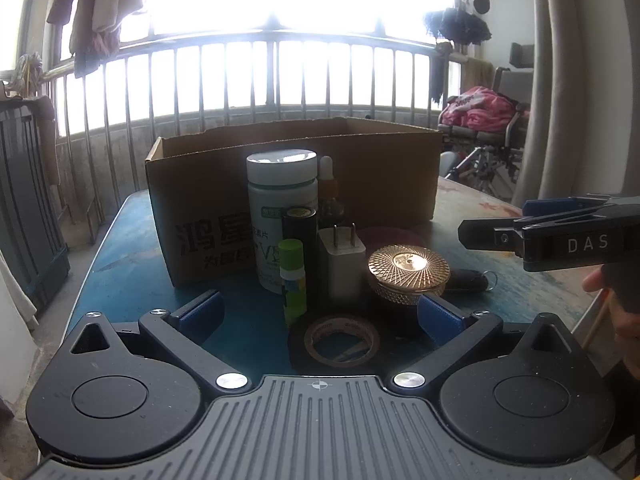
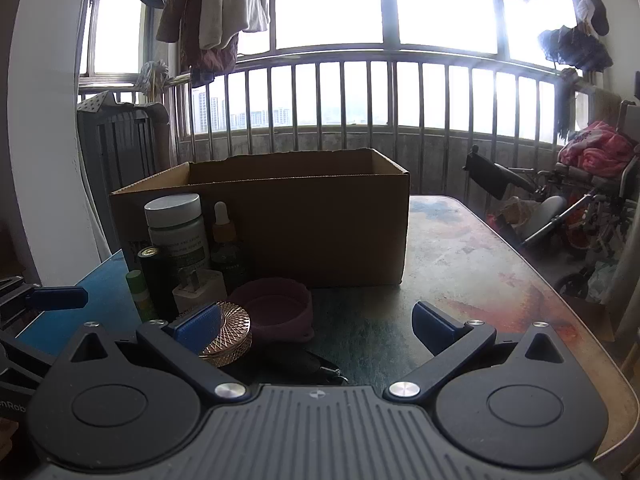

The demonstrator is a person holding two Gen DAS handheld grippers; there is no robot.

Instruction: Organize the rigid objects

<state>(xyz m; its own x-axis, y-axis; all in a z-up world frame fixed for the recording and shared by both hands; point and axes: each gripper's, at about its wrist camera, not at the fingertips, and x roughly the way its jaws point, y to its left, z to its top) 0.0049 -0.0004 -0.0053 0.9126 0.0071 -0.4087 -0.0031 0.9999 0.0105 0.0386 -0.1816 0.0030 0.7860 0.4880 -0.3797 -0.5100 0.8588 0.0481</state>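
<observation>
An open cardboard box (image 1: 360, 168) stands on the table (image 1: 128, 264), also in the right wrist view (image 2: 320, 224). In front of it stand a white-lidded bottle (image 1: 280, 200), a dropper bottle (image 1: 329, 184), a black cylinder (image 1: 300, 240), a green glue stick (image 1: 293, 280), a white plug adapter (image 1: 343, 264), a gold round tin (image 1: 408, 272), a key fob (image 1: 468, 280) and a tape roll (image 1: 341, 342). A pink bowl (image 2: 276, 308) sits behind the tin (image 2: 228, 332). My left gripper (image 1: 320, 312) is open around the tape. My right gripper (image 2: 316, 320) is open and empty.
A metal railing and windows (image 2: 360, 92) run behind the table. A wheelchair with pink cloth (image 2: 580, 184) stands at the right. Clothes (image 2: 216, 12) hang at upper left. A dark radiator-like rack (image 2: 120, 148) stands left of the box.
</observation>
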